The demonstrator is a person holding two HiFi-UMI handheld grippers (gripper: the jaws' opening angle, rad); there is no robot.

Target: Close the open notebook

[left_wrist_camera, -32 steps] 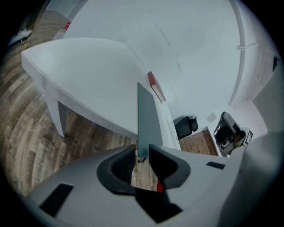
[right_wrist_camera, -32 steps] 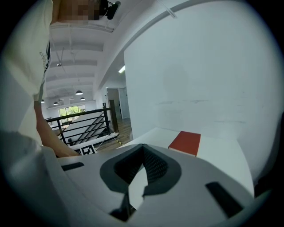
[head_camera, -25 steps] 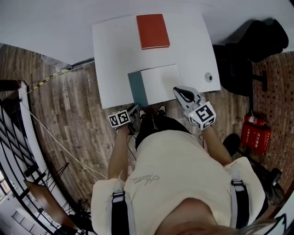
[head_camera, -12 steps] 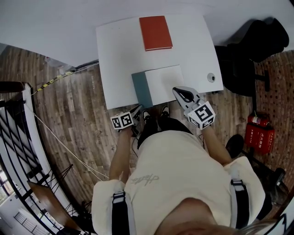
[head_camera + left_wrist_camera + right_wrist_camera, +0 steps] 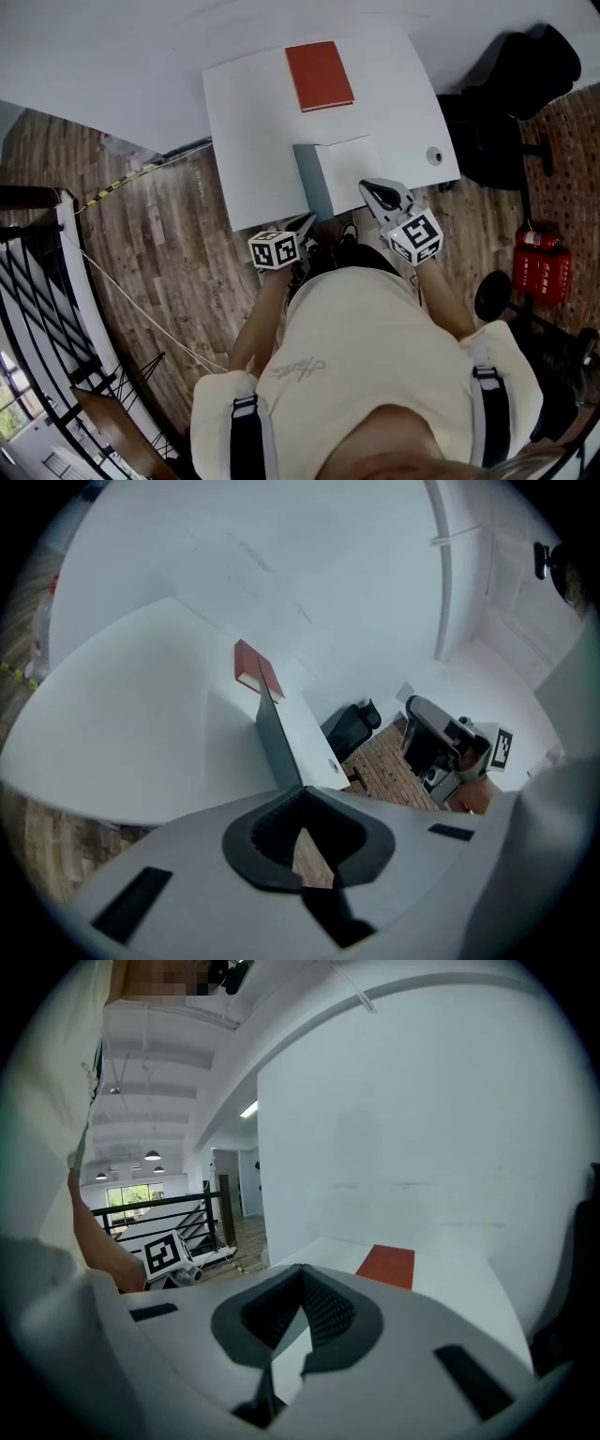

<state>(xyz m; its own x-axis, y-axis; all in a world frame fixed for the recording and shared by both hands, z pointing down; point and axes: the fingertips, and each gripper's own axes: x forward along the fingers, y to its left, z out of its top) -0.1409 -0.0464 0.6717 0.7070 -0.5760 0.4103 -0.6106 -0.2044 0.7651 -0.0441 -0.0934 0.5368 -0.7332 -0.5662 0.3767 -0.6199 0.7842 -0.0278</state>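
The left tongs (image 5: 307, 222), clenched, have moved in from below the worktop (image 5: 253, 141) edge to the near corner of the teal cover (image 5: 310, 178). The notebook (image 5: 349, 171) still lies open at the worktop's front edge, with a red book (image 5: 320, 75) beyond it. The right tongs (image 5: 369, 189), also clenched, stay over the white page. Closing seems about to start.

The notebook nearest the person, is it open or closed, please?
Open: the notebook shows a white page beside its teal cover.
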